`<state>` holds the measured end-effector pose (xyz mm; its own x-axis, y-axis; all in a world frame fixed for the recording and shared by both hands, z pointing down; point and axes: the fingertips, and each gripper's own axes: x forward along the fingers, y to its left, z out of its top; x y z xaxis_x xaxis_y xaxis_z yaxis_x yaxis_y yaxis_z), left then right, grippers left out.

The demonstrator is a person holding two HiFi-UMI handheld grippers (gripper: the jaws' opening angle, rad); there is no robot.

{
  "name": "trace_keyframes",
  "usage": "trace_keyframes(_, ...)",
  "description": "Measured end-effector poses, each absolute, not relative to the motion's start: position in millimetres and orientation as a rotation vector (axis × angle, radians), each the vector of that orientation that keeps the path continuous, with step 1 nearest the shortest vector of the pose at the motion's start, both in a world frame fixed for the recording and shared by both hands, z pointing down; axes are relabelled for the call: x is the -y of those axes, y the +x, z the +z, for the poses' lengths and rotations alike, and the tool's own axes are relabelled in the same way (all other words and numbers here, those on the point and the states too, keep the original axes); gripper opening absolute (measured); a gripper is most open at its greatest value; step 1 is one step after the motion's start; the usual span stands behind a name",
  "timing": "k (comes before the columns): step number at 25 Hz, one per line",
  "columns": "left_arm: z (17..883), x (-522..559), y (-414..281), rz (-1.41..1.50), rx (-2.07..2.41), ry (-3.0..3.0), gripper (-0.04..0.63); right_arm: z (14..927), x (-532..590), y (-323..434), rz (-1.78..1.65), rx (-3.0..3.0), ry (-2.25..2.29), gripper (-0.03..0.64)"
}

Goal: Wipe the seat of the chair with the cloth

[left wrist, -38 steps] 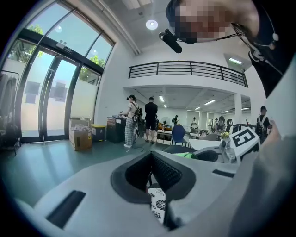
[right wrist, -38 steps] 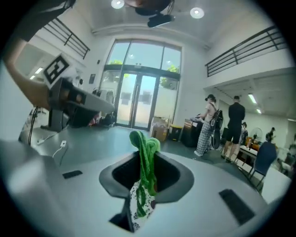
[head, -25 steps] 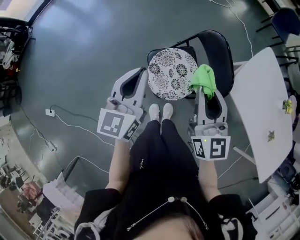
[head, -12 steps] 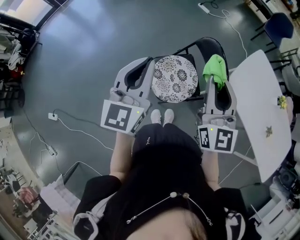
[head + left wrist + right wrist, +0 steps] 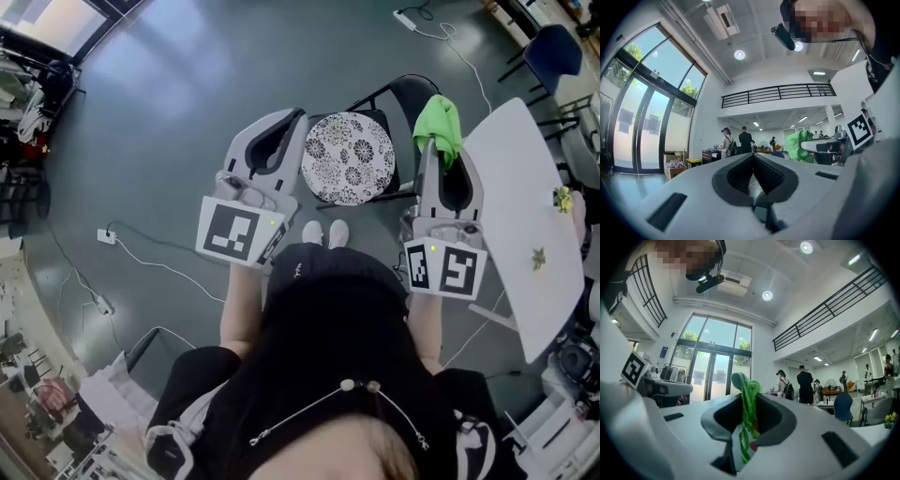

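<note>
A black folding chair (image 5: 424, 97) stands on the floor in front of me, its seat covered by a round black-and-white patterned cushion (image 5: 349, 157). The green cloth (image 5: 439, 124) is pinched in my right gripper (image 5: 433, 142), raised to the right of the cushion, over the chair's backrest. In the right gripper view the cloth (image 5: 746, 405) hangs between the shut jaws. My left gripper (image 5: 292, 124) is shut and empty, held up at the cushion's left edge. Both gripper views point up at the room, not at the chair.
A white table (image 5: 520, 220) stands at the right, close to my right gripper, with small items (image 5: 562, 201) on it. My feet in white shoes (image 5: 323, 232) are just before the chair. Cables (image 5: 141, 253) run over the grey floor at left. People (image 5: 805, 385) stand far off.
Both grippers have risen and moved outward. The right one carried the green cloth from the cushion's right edge up over the backrest. The head view has shifted.
</note>
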<state>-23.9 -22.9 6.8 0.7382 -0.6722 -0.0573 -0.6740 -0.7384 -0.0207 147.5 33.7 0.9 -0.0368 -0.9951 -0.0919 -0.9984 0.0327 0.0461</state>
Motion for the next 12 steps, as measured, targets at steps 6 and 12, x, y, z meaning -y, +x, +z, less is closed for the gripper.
trace_keyframes(6, 8.2, 21.4, -23.4, 0.071, -1.121, -2.89, 0.005, -2.8, -37.1, 151.1, 0.142, -2.207, -2.138, 0.081)
trace_keyframes(12, 4.1, 23.5, -23.8, 0.082, -1.132, -2.886, 0.005, -4.4, -36.4, 148.0, 0.165, -2.213, -2.147, 0.081)
